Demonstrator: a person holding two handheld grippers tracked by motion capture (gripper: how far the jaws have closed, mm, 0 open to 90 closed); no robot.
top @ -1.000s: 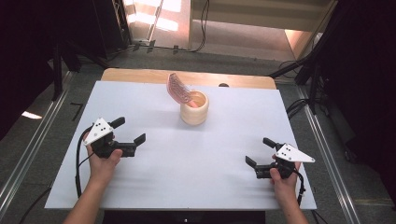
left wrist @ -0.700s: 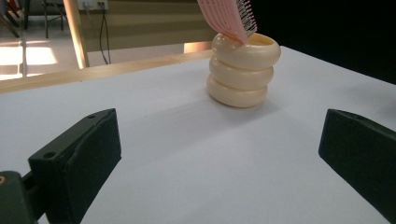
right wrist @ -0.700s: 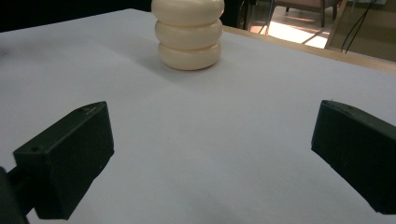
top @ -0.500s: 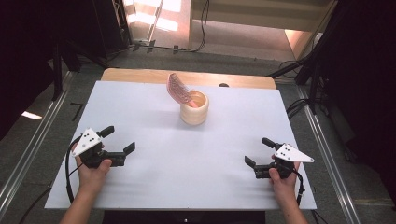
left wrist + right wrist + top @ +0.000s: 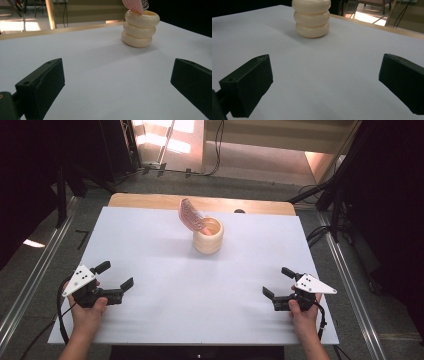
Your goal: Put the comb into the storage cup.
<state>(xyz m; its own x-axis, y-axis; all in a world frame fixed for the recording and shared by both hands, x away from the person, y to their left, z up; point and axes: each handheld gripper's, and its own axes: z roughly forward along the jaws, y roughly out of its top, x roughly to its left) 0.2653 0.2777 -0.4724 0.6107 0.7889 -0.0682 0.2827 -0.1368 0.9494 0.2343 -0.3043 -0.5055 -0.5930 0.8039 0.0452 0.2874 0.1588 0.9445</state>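
Note:
A cream ribbed cup (image 5: 208, 236) stands on the white table (image 5: 150, 245) toward the back middle, with a pink comb-like object (image 5: 190, 214) leaning out of it to the left. The cup (image 5: 140, 30) and the pink object (image 5: 135, 5) show ahead in the left gripper view; the cup (image 5: 312, 18) also stands ahead in the right gripper view. My left gripper (image 5: 116, 276) rests near the front left, open and holding nothing. My right gripper (image 5: 277, 282) sits near the front right, open with nothing between its jaws.
A wooden strip (image 5: 150, 201) borders the table's far edge. Metal rails (image 5: 35, 275) run along the floor on both sides, and cables (image 5: 320, 232) lie at the right. The white surface stretches bare between the grippers and the cup.
My left gripper has drawn back toward the front left corner of the table. The right gripper, the cup and the pink object have stayed put.

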